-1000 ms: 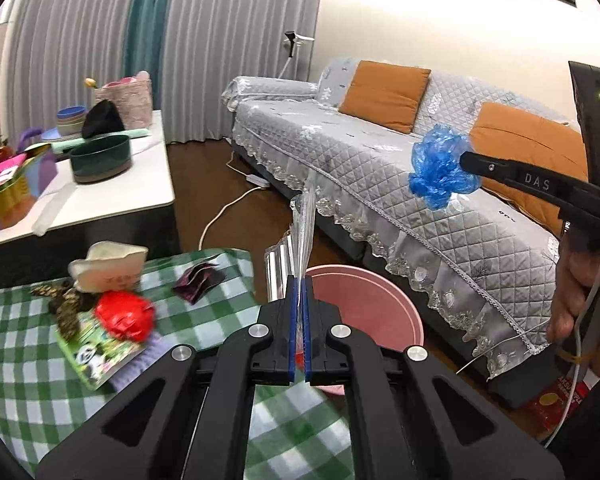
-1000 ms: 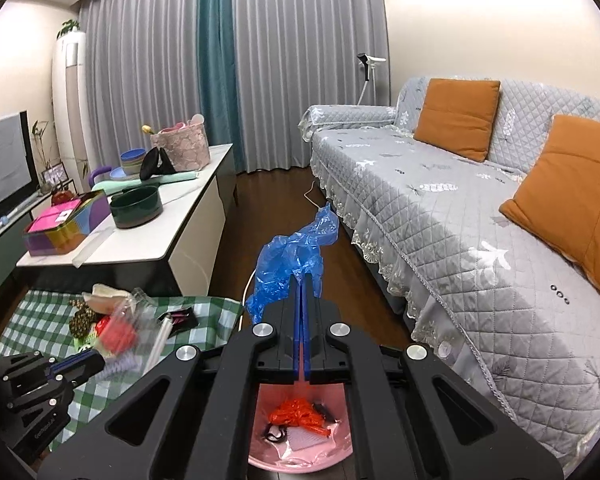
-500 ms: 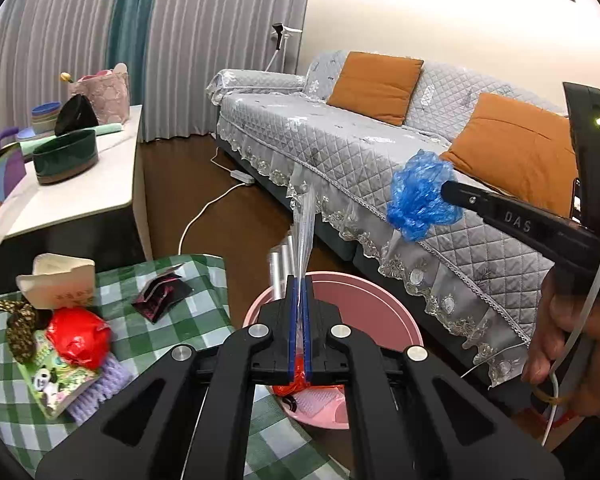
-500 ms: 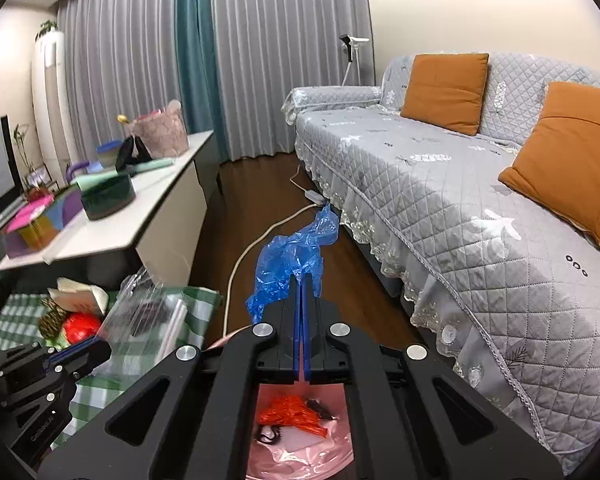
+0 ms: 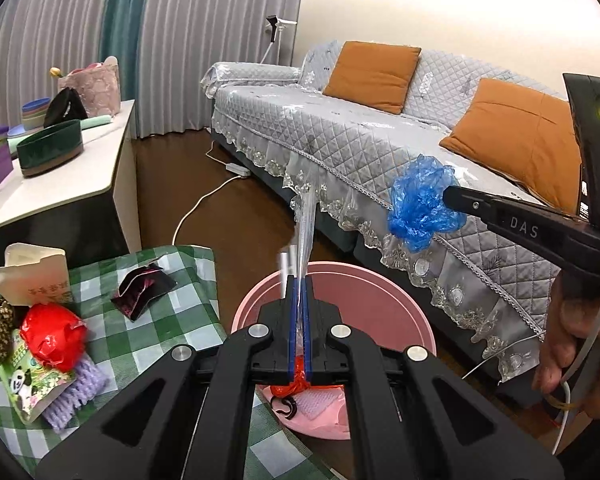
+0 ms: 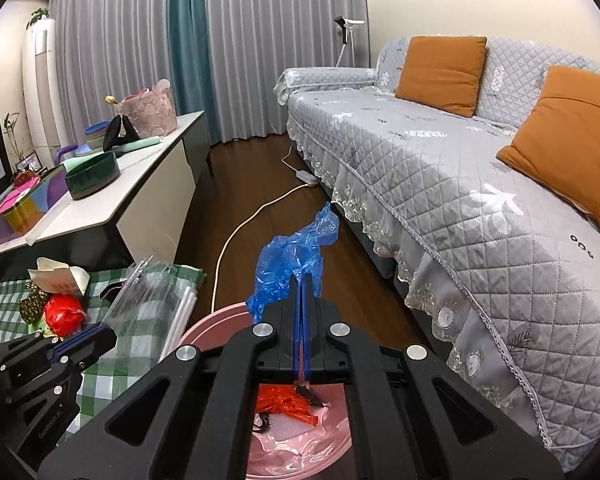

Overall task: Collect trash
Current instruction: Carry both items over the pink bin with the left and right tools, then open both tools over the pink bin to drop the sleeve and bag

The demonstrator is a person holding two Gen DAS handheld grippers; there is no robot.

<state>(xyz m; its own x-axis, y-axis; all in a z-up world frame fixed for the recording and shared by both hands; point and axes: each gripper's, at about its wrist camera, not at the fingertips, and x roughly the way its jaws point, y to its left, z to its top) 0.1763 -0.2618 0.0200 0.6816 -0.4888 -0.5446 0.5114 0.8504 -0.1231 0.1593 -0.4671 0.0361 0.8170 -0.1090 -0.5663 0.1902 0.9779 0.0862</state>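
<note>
The left hand-held gripper [image 5: 299, 280] is clamped tight on a clear plastic wrapper [image 5: 304, 224], whose long axis runs straight out from the fingertips, pointing up and away toward the sofa [image 5: 340, 136]. It hangs above the near rim of the pink bin [image 5: 380, 292]. The right hand-held gripper [image 6: 302, 280] is likewise pinched closed, on a crumpled blue plastic bag [image 6: 292, 264] that bunches forward and upward from its tips, over the bin's rim.

The left wrist view shows the blue bag as a round wad at the tip of the other gripper, level with the sofa's lace skirt, and a hand [image 5: 568, 344] on that gripper's handle. Only the right wrist view shows the wrapper broadside, a wide ribbed sheet over the green checked cloth [image 6: 4, 312]. Both show orange trash [image 6: 284, 402] lying in the bin, and a red crumpled ball [image 5: 54, 336] on the cloth.
</note>
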